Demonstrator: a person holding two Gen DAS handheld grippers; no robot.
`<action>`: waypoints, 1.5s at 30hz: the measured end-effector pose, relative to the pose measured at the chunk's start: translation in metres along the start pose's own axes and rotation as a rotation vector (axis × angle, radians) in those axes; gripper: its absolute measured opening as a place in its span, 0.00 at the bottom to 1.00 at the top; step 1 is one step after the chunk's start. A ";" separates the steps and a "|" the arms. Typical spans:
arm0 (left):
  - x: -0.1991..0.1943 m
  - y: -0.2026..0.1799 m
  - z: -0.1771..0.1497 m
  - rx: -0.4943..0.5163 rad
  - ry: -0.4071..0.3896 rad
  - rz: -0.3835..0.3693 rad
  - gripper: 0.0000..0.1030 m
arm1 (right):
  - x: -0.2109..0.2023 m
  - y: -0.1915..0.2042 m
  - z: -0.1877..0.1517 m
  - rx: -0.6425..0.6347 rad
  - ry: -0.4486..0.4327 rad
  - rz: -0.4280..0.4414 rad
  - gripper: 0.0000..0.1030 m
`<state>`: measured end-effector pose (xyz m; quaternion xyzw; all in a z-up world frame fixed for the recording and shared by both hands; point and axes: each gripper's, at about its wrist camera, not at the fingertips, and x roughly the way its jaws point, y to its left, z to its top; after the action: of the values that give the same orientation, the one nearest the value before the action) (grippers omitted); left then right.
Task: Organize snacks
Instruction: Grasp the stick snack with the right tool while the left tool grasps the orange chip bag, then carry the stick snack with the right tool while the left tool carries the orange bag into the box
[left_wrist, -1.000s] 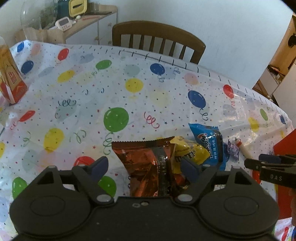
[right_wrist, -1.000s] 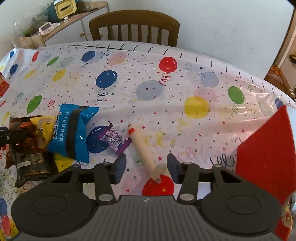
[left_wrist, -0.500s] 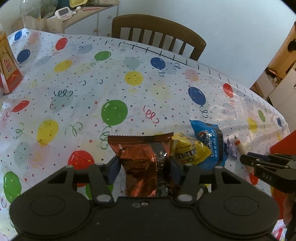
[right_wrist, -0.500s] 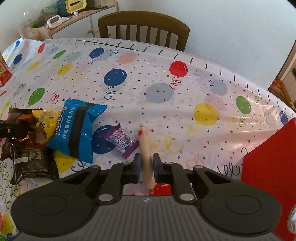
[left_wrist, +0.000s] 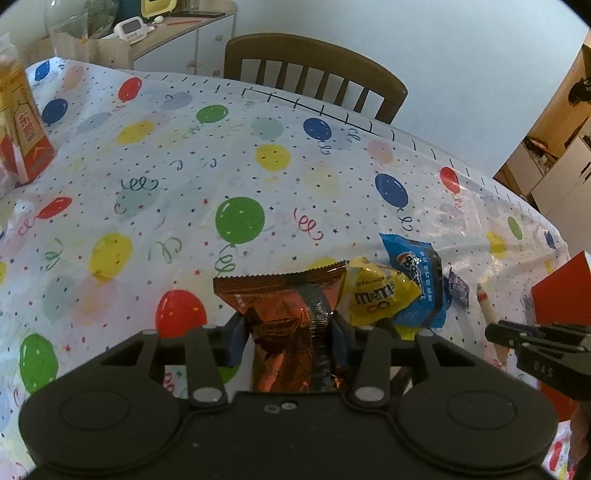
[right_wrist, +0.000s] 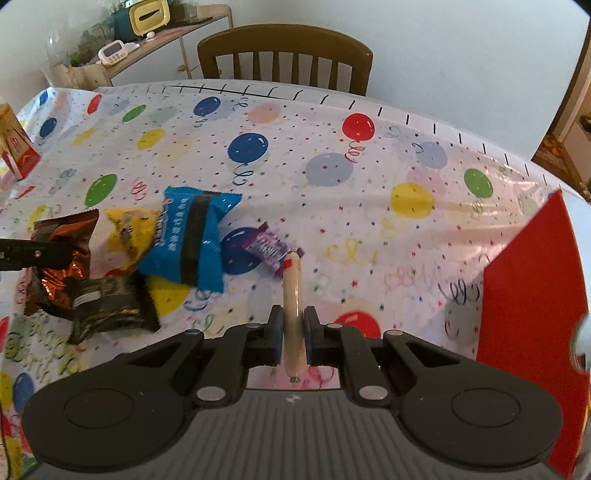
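Note:
My left gripper (left_wrist: 290, 341) is shut on a shiny orange-brown snack packet (left_wrist: 288, 325), lifted slightly off the balloon tablecloth; the packet also shows in the right wrist view (right_wrist: 62, 266). My right gripper (right_wrist: 293, 334) is shut on a pale sausage stick with a red end (right_wrist: 292, 295), seen too in the left wrist view (left_wrist: 487, 306). A yellow M&M's bag (left_wrist: 376, 295), a blue packet (right_wrist: 192, 240) and a small purple candy (right_wrist: 267, 248) lie between the grippers.
A red box (right_wrist: 532, 295) stands at the right edge. An orange carton (left_wrist: 22, 136) stands at the far left. A wooden chair (right_wrist: 284, 55) sits behind the table, with a cabinet (left_wrist: 177, 40) beyond.
Both grippers were open a second ago. The left has closed on the orange-brown packet and the right on the sausage stick, and both items have lifted slightly.

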<state>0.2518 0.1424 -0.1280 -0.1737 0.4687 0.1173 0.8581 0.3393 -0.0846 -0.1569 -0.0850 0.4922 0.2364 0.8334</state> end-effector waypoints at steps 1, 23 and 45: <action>-0.003 0.001 -0.001 -0.003 -0.001 -0.002 0.42 | -0.003 0.000 -0.002 0.004 -0.001 0.005 0.11; -0.083 -0.012 -0.015 0.013 -0.068 -0.053 0.42 | -0.120 -0.016 -0.041 0.100 -0.092 0.094 0.11; -0.124 -0.193 -0.037 0.220 -0.083 -0.238 0.42 | -0.211 -0.141 -0.082 0.209 -0.225 0.021 0.11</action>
<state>0.2279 -0.0533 -0.0050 -0.1277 0.4188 -0.0301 0.8985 0.2577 -0.3039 -0.0288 0.0345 0.4187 0.2005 0.8850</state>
